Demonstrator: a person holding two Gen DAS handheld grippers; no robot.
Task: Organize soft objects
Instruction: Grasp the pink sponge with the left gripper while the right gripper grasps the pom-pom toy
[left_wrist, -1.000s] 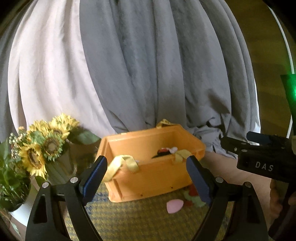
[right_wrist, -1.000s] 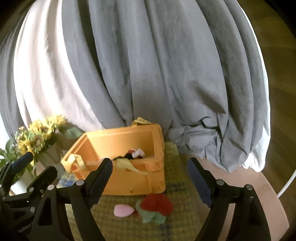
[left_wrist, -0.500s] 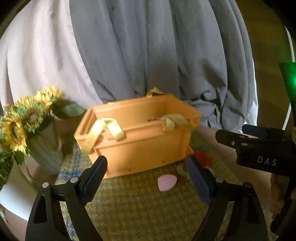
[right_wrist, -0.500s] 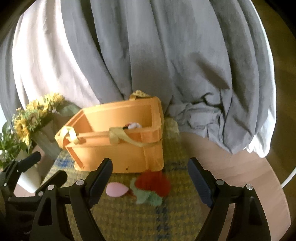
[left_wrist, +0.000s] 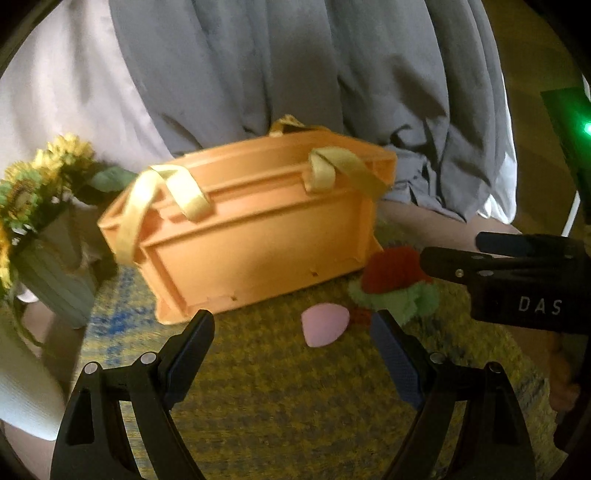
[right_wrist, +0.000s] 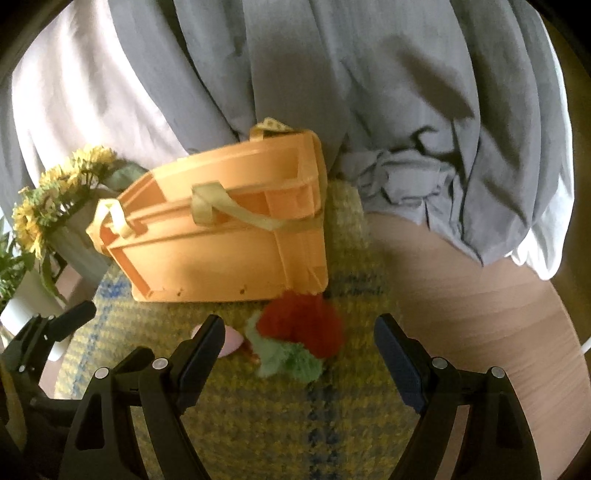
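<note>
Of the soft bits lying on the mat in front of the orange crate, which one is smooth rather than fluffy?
The pink petal-shaped piece: flat and smooth-edged, while the red-and-green plush beside it is fuzzy.

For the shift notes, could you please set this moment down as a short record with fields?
surface: yellow woven mat on a wooden table
container: orange plastic crate with pale yellow straps, standing on the mat
loose items: pink egg-shaped sponge; red and green plush toy, both on the mat in front of the crate
left gripper: open, empty, sponge just ahead
right gripper: open, empty, plush toy between its fingers
background: sunflowers, grey curtain
</note>
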